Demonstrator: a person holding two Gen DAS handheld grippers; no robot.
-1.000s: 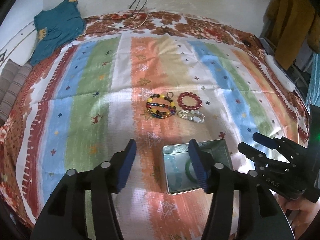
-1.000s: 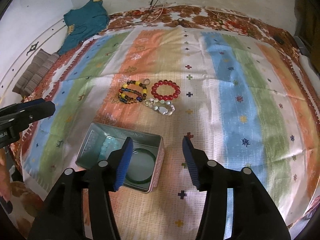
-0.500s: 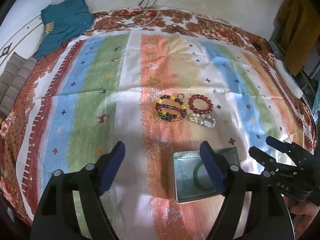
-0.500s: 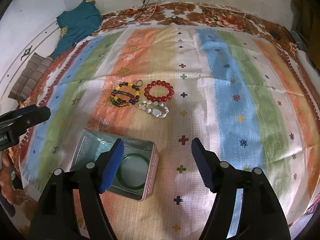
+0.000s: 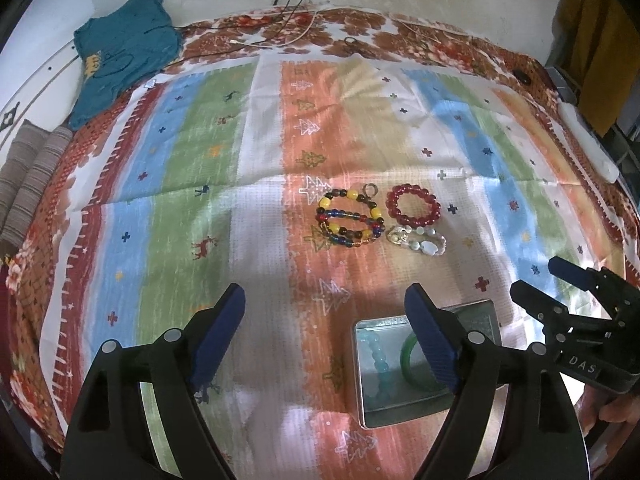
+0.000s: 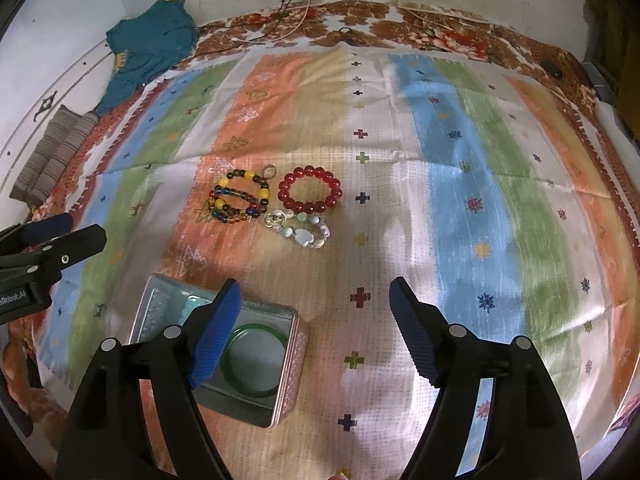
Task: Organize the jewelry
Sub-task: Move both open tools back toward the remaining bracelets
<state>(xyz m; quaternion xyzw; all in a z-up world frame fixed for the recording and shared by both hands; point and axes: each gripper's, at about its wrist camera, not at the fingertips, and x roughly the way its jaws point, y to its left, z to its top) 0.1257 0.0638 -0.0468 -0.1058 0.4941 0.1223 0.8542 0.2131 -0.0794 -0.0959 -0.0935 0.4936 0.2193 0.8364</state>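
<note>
An open metal tin (image 5: pixel 400 410) (image 6: pixel 288 376) lies on the striped cloth; it holds a green bangle (image 6: pixel 256 354) (image 5: pixel 410 360) and a pale blue bead bracelet (image 5: pixel 378 360). Beyond it lie a multicoloured bead bracelet (image 5: pixel 348 220) (image 6: pixel 238 198), a red bead bracelet (image 5: pixel 413 205) (image 6: pixel 310 195) and a white stone bracelet (image 5: pixel 418 240) (image 6: pixel 302 230). My left gripper (image 5: pixel 326 336) is open and empty, left of the tin. My right gripper (image 6: pixel 314 330) is open and empty, over the tin's right side; it also shows in the left wrist view (image 5: pixel 560 284).
The striped cloth (image 5: pixel 200 160) covers a floral bed. A teal shirt (image 5: pixel 120 48) and cables (image 5: pixel 288 8) lie at the far left edge. Folded grey fabric (image 6: pixel 52 152) lies at the left. A white object (image 5: pixel 588 140) lies at the right edge.
Both grippers have opened wider and drawn back towards me. The tin has shifted lower and to the right in the left wrist view. The jewelry has not moved.
</note>
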